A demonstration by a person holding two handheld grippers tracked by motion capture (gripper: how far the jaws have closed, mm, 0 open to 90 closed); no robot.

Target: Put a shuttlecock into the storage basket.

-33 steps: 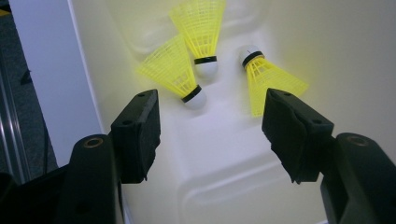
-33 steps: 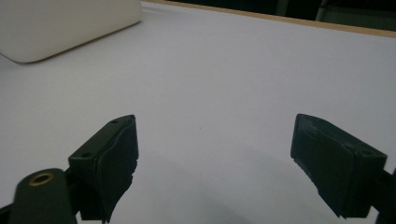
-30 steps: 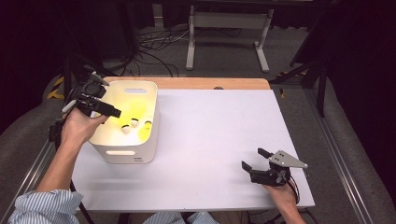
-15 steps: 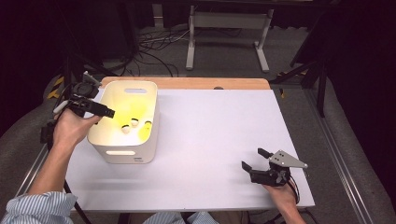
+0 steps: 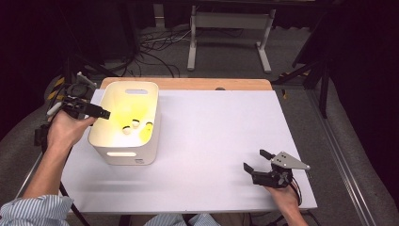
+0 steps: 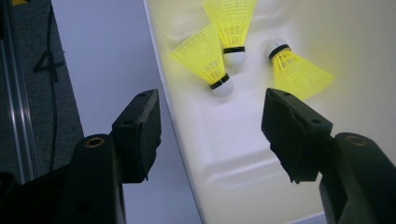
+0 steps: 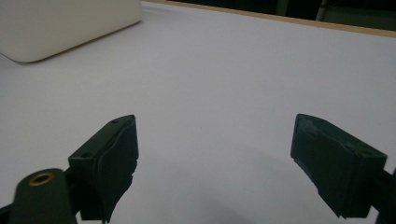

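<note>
Left gripper (image 5: 96,113), jaws apart and empty, is held over the white bin (image 5: 155,117); next, a yellow shuttlecock (image 6: 205,60) must be reached for.

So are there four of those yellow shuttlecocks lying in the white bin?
No, the left gripper view shows three yellow shuttlecocks lying on the floor of the white bin, each with a white cork tip.
</note>
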